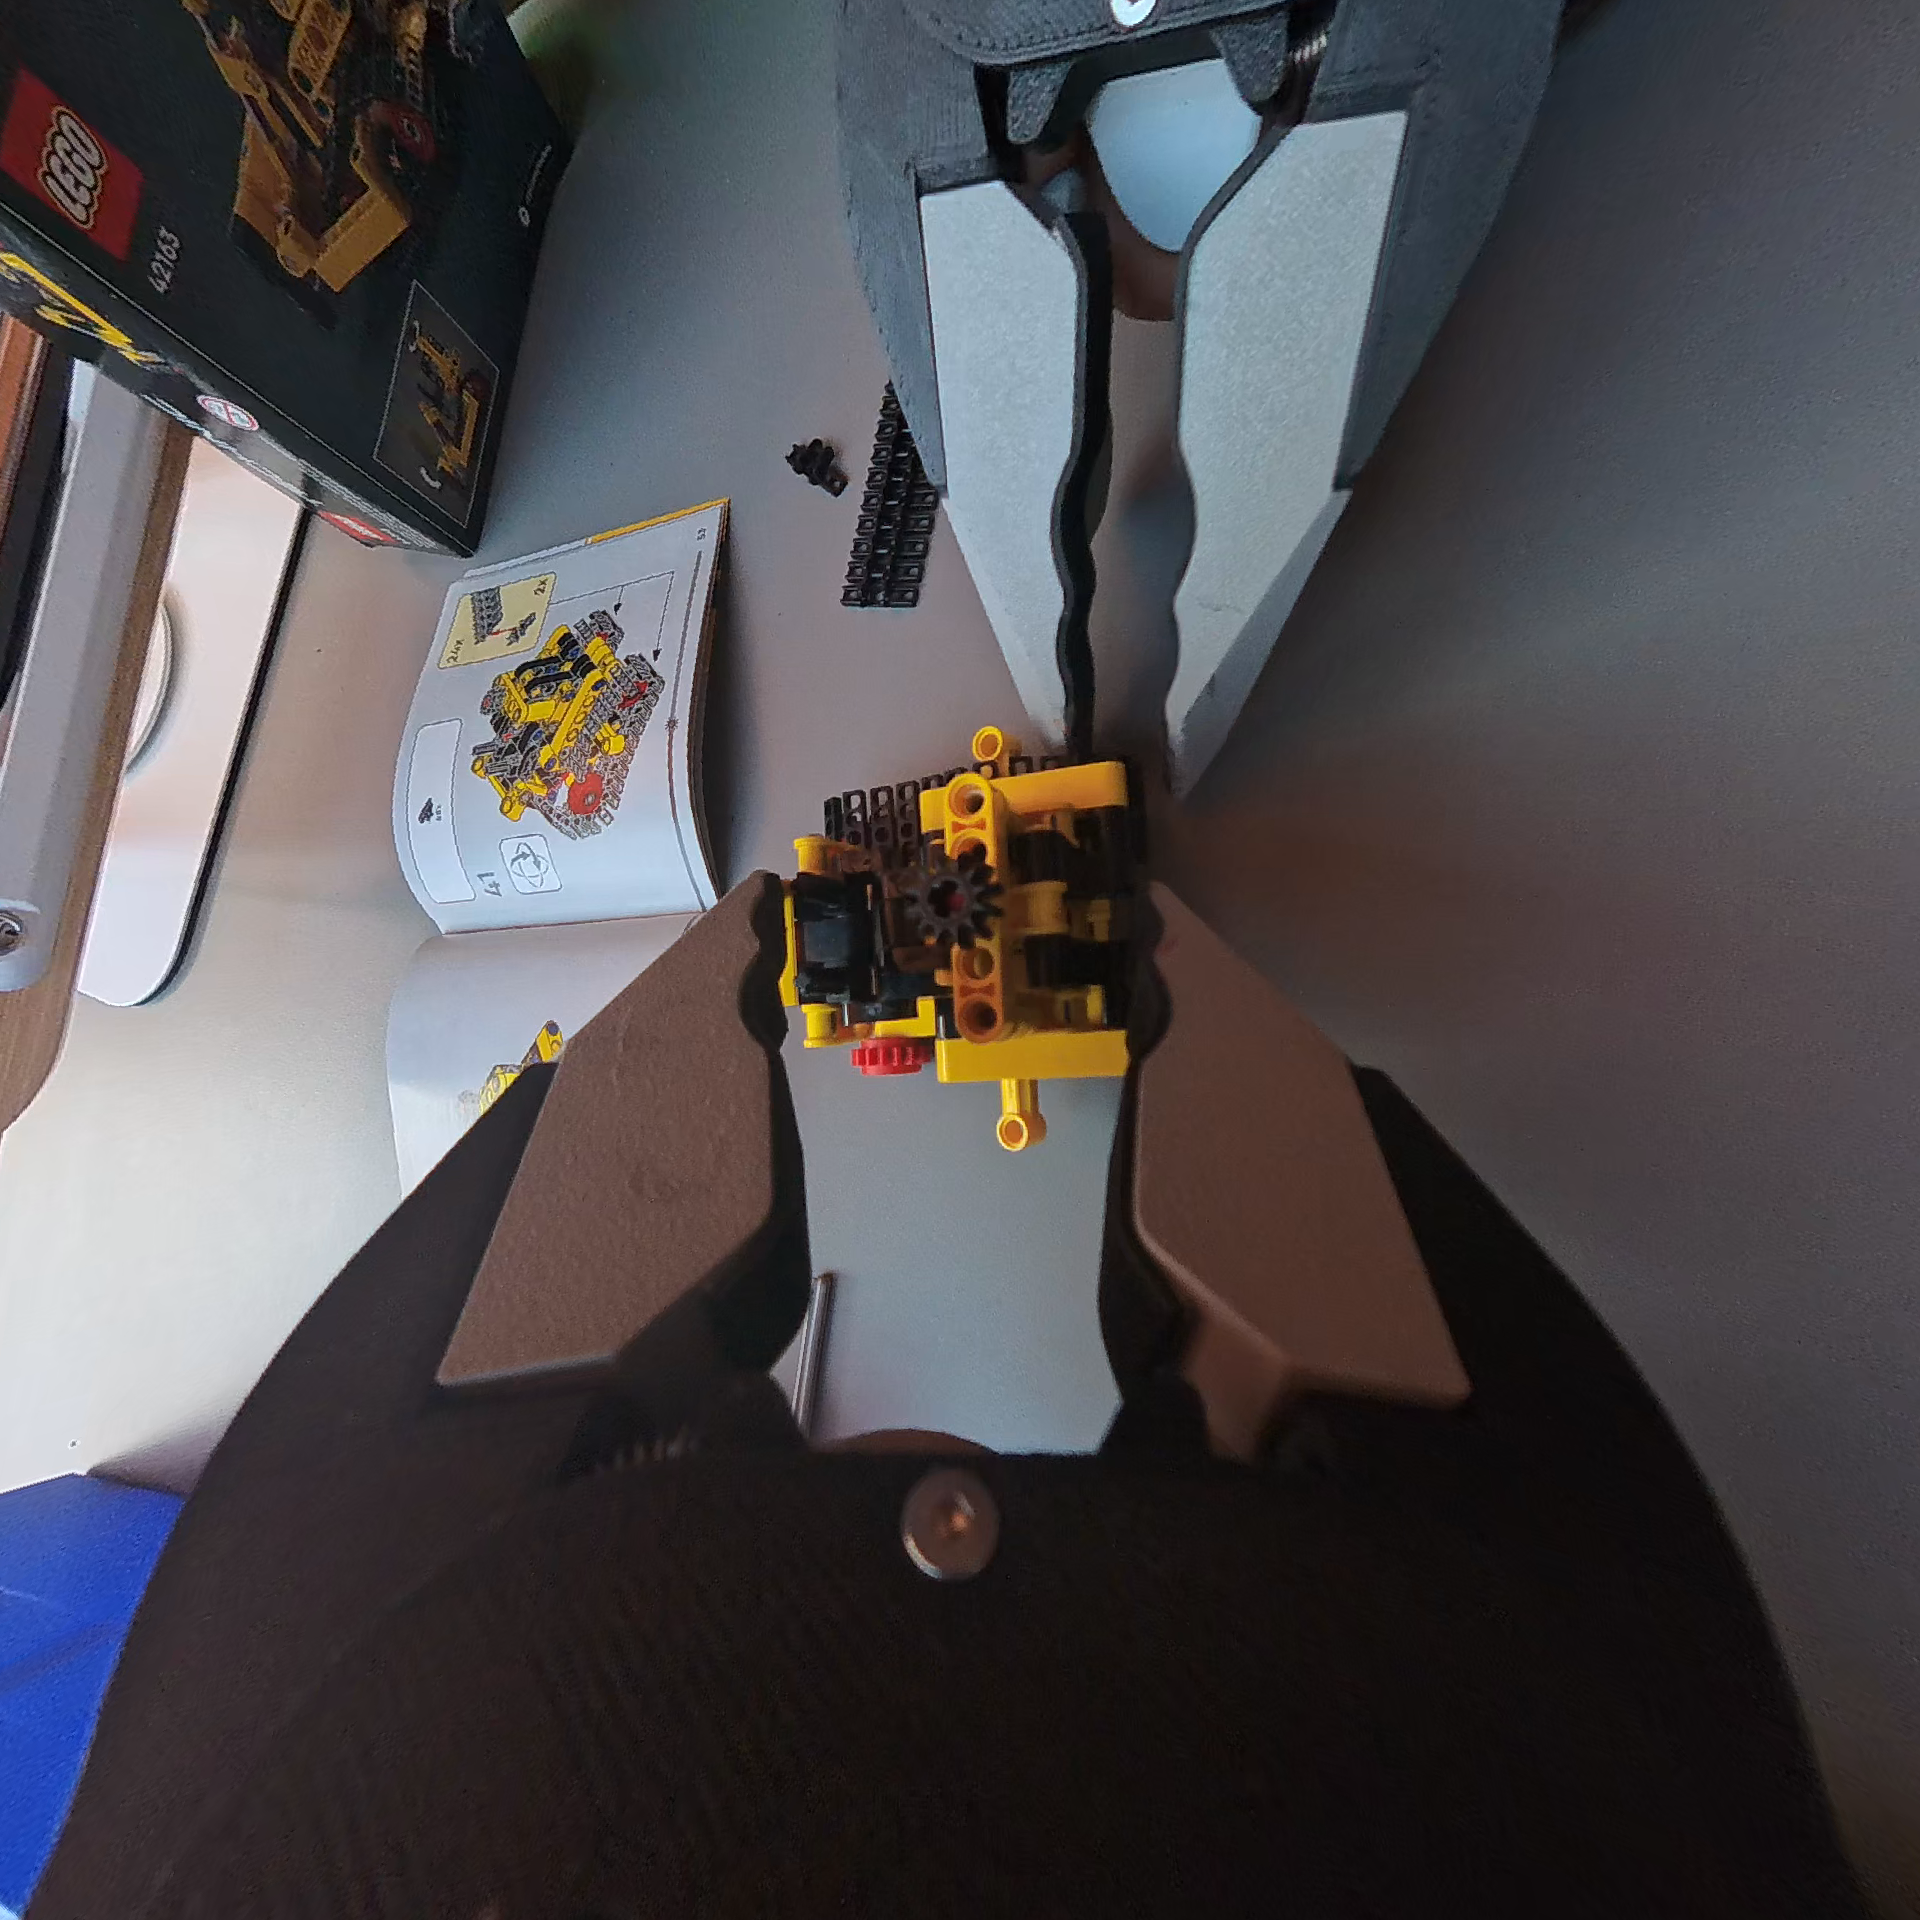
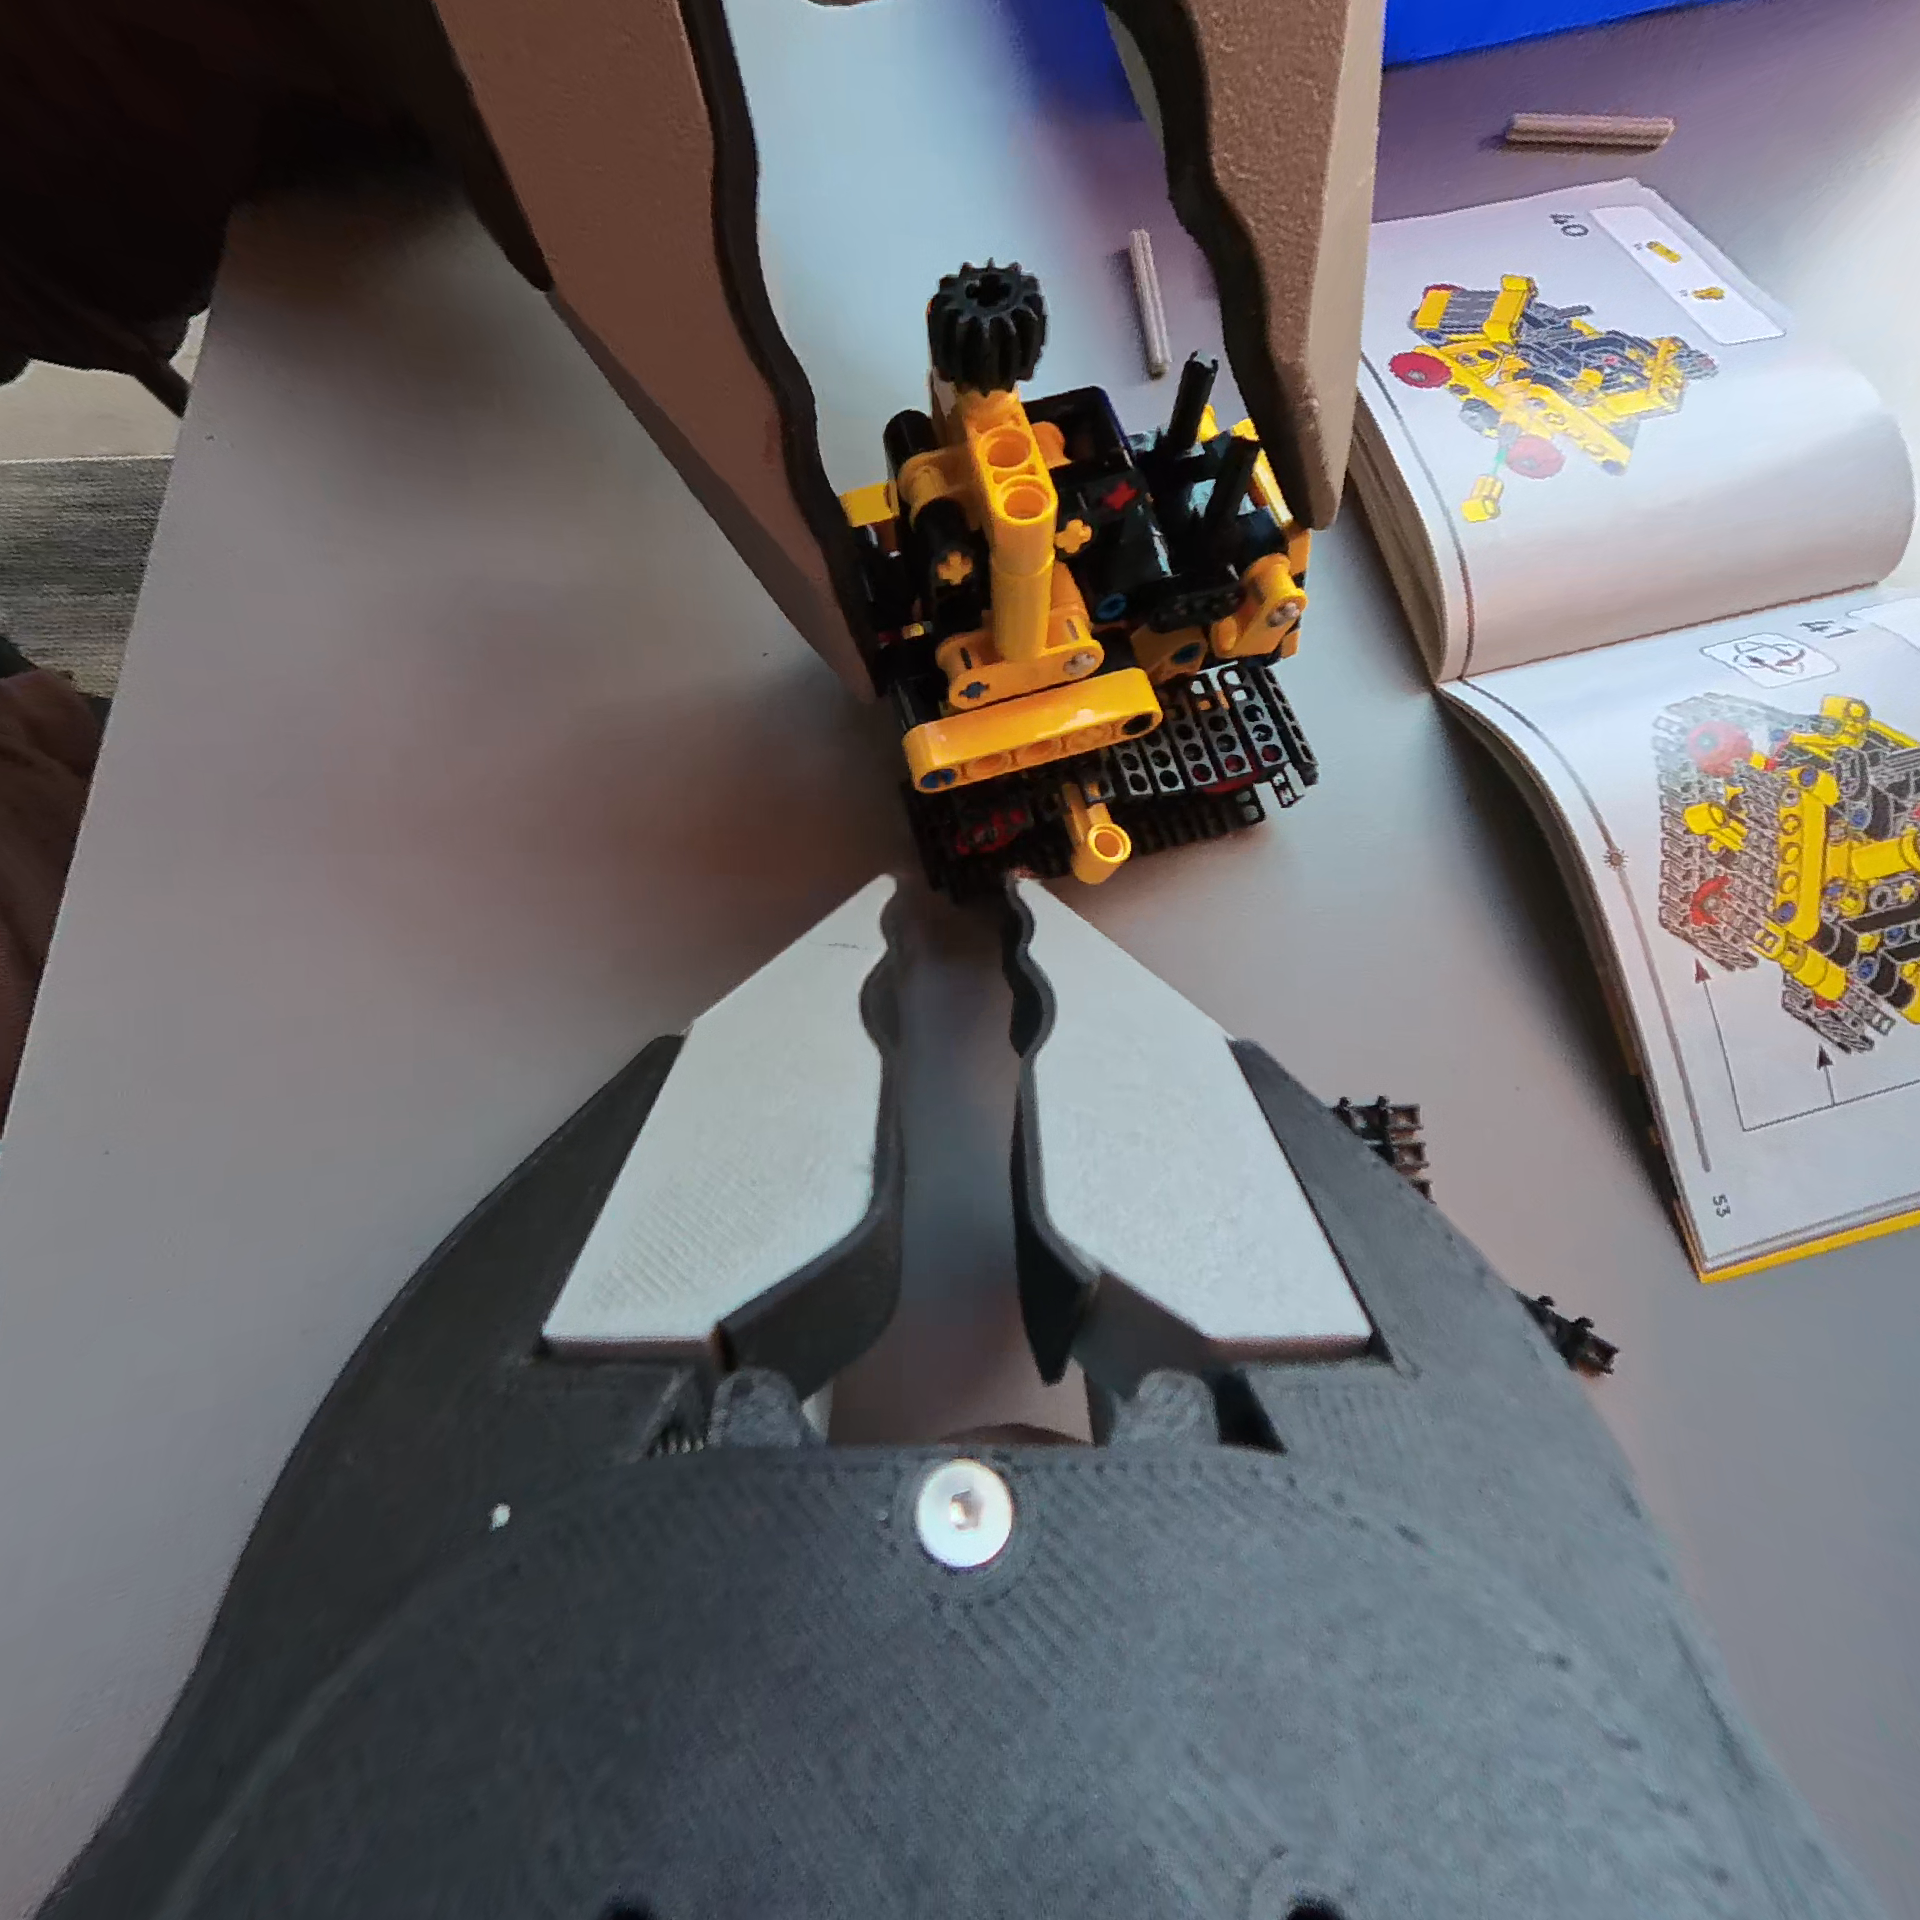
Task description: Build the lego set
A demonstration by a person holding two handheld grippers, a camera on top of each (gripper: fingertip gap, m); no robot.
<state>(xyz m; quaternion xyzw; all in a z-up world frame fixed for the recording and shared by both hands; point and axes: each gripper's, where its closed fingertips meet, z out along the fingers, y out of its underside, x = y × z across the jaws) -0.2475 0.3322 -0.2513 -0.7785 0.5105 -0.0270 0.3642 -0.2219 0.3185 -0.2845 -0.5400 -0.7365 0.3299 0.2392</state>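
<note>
A yellow and black lego model (image 1: 966, 914) with a black gear on top stands on the grey table (image 1: 1558, 935). Black track links run along its base (image 2: 1195, 769). My left gripper (image 1: 956, 914), with brown fingers, is shut on the model from both sides; it also shows in the right wrist view (image 2: 1081, 592). My right gripper (image 2: 954, 883), with silver fingers, is narrowly open. Its tips sit at the near edge of the model's black track, opposite the left gripper; it also shows in the left wrist view (image 1: 1122, 758).
An open instruction booklet (image 1: 561, 727) (image 2: 1714, 831) lies beside the model, the set's box (image 1: 260, 229) behind it. A loose black track strip (image 1: 888, 509), a small black piece (image 1: 816, 464) and a grey axle (image 2: 1148, 301) lie on the table. A blue bin (image 1: 62, 1610) stands at the edge. Left tips and right tips are each some 12 centimetres from the small black piece (image 1: 816, 464).
</note>
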